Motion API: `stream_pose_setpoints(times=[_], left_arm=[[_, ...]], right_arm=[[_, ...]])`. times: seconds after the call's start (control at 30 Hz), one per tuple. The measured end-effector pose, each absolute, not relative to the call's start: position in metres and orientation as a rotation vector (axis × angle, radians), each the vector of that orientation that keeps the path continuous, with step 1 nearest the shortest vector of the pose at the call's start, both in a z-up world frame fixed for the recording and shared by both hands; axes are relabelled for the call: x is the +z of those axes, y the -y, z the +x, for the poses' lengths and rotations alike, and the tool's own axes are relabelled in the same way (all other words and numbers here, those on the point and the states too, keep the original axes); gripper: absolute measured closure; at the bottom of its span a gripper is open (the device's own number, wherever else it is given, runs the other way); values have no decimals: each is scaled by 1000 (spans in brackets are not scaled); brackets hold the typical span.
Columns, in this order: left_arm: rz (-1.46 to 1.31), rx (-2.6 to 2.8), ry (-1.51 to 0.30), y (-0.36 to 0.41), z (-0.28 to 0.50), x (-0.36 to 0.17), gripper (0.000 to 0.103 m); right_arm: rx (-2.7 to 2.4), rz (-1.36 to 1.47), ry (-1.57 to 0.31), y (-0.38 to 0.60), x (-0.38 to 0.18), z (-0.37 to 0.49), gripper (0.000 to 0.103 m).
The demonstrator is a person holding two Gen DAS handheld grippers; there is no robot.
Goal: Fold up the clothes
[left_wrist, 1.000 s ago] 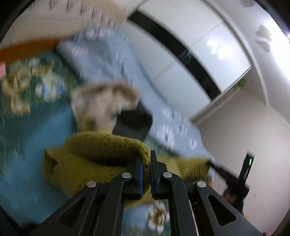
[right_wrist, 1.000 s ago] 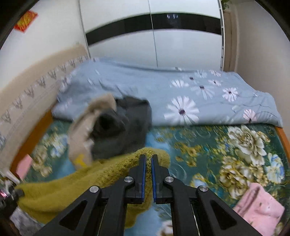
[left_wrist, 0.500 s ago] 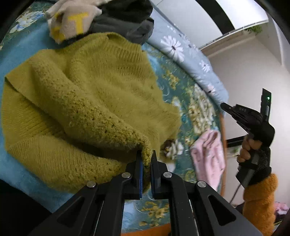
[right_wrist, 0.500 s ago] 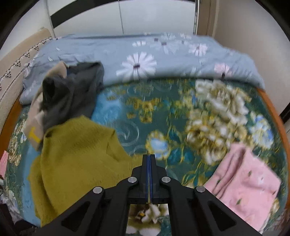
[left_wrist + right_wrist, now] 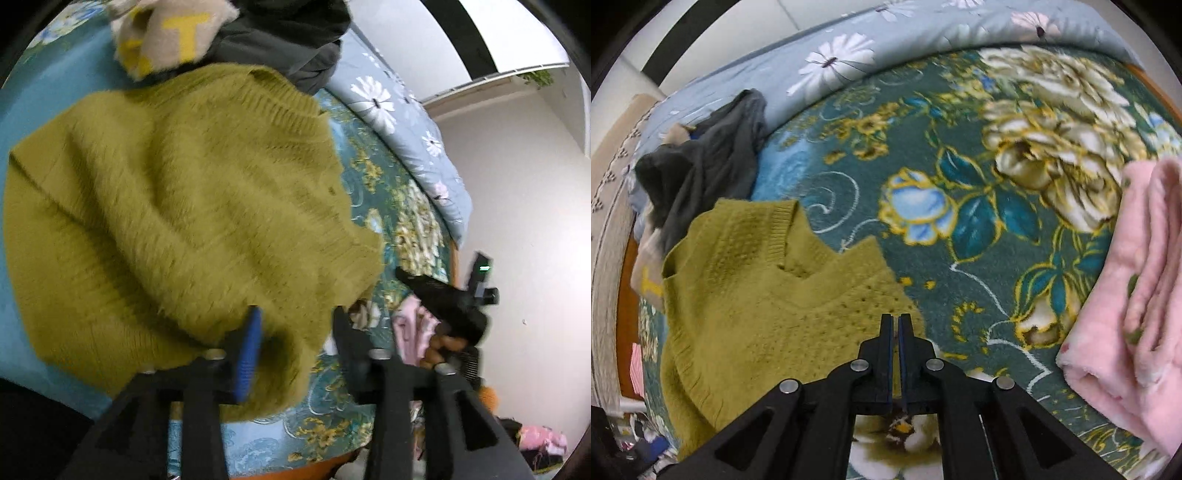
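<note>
While the bed (image 5: 857, 177) carries the spread yellow-green sweater (image 5: 177, 206), the laying-out step appears finished; the next move calls for gripping an edge to begin a fold. A pink folded garment (image 5: 1126, 295) lies well apart. The left gripper (image 5: 295, 325) points steeply down, its jaws just opened, the hem loose between them. The right gripper (image 5: 894, 321) hovers pressed together, empty.
</note>
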State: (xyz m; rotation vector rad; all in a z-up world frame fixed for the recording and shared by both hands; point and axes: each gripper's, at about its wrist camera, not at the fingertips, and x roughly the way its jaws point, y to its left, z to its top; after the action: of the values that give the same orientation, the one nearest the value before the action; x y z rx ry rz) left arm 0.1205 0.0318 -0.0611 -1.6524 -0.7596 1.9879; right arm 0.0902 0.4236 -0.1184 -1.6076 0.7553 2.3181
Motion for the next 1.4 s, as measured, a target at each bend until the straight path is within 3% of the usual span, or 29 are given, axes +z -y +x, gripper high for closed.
stream_pose_setpoints(times=[0.23,0.43,0.8,0.87,0.9,0.97,1.2,1.4], left_arm=[[-1482,2182,495,-27,45,-25,50],[-1477,2359,212,-34,-17,-48,48],[-1331,2295,-598,-92,-51,-101,48],[-1318,2257,-655,-98,-51,-106,55],[-1332,2253,-663,-100,-53,-107,75],[-1357,2258,-631,-97,-56,-106,94],[-1282,2348,-214,-39,-40,-61,96],[-1272,2438,7,46,12,-43,96]], right_arm=[[2316,-1588,-842,-424,-123,96,98],[2341,-1576,-868,-418,-117,110,98],[2278,-1595,-923,-414,-125,137,98],[2255,-1596,-944,-416,-129,140,98],[2245,-1595,-955,-417,-131,142,98],[2230,-1598,-965,-417,-134,143,98],[2262,-1605,-967,-408,-134,136,98],[2340,-1605,-957,-395,-125,124,98]])
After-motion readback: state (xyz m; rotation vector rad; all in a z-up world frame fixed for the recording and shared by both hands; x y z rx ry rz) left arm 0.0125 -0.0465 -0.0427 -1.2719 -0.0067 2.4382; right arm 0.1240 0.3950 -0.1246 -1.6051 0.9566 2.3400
